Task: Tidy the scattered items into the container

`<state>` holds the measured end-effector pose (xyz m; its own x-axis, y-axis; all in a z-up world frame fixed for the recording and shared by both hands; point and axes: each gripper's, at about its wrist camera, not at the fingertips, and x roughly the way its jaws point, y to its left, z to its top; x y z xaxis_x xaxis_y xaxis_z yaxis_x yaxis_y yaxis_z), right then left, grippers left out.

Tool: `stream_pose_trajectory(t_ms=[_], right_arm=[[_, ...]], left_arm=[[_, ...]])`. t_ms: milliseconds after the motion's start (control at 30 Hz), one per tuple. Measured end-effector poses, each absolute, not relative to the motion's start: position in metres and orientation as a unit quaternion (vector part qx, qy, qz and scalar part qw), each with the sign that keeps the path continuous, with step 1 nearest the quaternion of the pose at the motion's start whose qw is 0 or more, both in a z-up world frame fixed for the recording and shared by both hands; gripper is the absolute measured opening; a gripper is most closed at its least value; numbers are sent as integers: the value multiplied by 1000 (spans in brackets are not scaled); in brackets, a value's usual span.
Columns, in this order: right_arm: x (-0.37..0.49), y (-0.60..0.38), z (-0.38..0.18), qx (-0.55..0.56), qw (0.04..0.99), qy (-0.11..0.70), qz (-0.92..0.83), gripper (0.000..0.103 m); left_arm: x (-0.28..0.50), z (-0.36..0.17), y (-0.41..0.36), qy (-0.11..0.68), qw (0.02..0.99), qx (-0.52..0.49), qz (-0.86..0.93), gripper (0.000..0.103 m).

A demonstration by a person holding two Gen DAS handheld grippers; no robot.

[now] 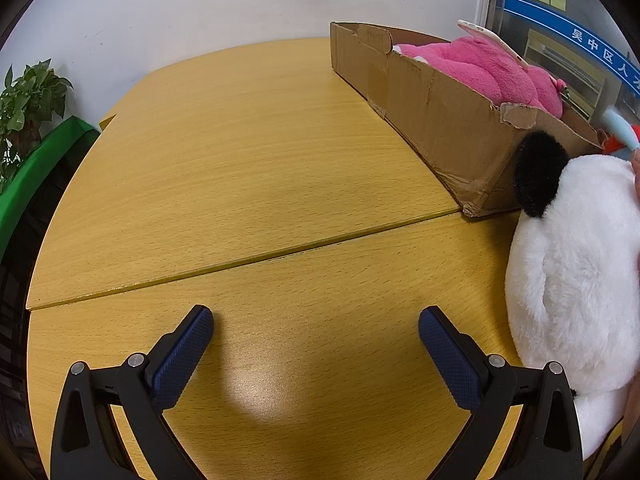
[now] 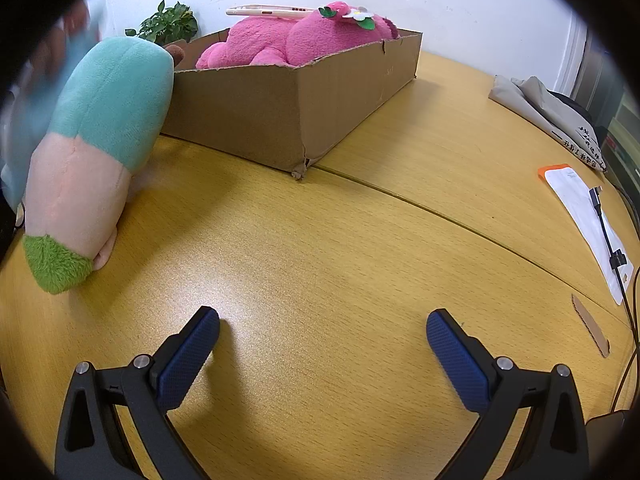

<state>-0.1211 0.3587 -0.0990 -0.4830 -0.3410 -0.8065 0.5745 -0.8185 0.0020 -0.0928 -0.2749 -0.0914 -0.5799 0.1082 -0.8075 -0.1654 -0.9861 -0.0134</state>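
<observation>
Both grippers (image 1: 316, 322) (image 2: 323, 324) gape (empty); one pink plush (image 2: 296, 40) fills one cardboard box (image 2: 256, 120).

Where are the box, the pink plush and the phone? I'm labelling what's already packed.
box (image 2: 256, 120), right wrist view, near side wall.
pink plush (image 2: 276, 40), right wrist view, its body.
phone (image 2: 272, 11), right wrist view, its side edge.

I'm seeing the wooden table (image 2: 340, 240) carrying a cardboard box (image 2: 280, 120), a white plush (image 1: 576, 272), a teal-pink plush (image 2: 100, 140) and a white pouch (image 2: 584, 220).
</observation>
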Motion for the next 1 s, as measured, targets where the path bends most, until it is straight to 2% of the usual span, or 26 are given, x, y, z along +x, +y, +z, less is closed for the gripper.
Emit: stream_pose_trajectory(t_ms=[1000], right_arm=[[-123,359,-100,431,269,135,-851,103]], left_arm=[[-91,-94,-273,32,77,-452,888,103]])
